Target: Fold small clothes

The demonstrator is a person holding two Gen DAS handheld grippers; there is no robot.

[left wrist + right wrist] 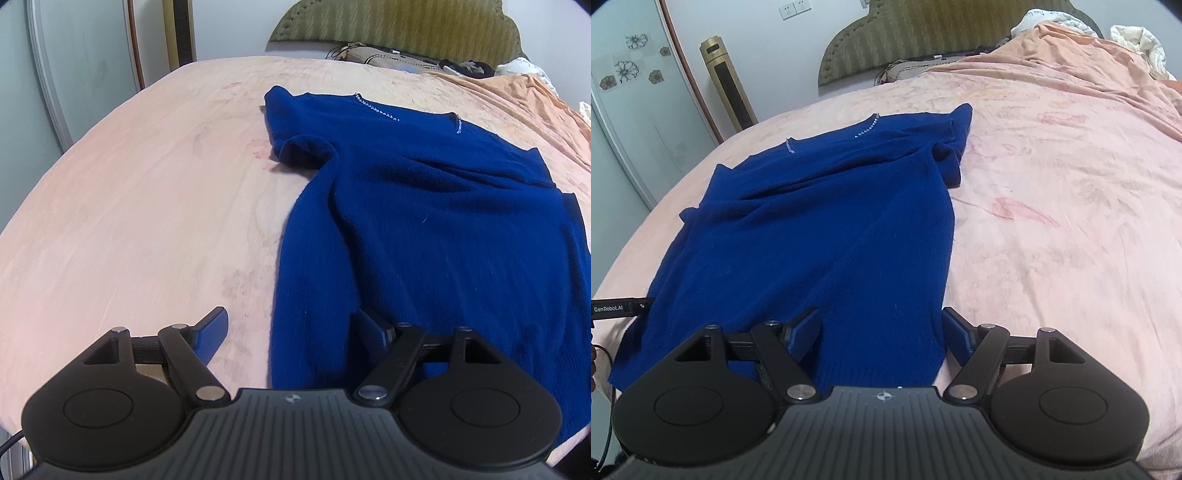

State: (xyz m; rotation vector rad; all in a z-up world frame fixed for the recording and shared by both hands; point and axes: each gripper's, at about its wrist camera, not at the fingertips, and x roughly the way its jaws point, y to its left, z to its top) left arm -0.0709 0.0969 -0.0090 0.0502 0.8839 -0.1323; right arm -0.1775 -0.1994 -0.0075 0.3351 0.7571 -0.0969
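Note:
A dark blue short-sleeved knit top [424,221] lies flat on a pink bedsheet [147,203], with its beaded neckline [376,109] at the far end. My left gripper [290,321] stands open over the hem's left edge, with one finger above the fabric and the other above the bare sheet. In the right wrist view the same top [820,229] spreads away from me. My right gripper [881,319] is open astride the hem's right corner, and the fabric lies loose between its fingers. Neither pair of pads presses on the cloth.
A green padded headboard [923,37] stands at the far end of the bed. Bunched bedding [1137,40] lies at the far right. A gold tower fan [727,81] and a flowered wardrobe door [624,110] stand to the left. A black casing labelled GenRobot.AI [617,307] pokes in at the left.

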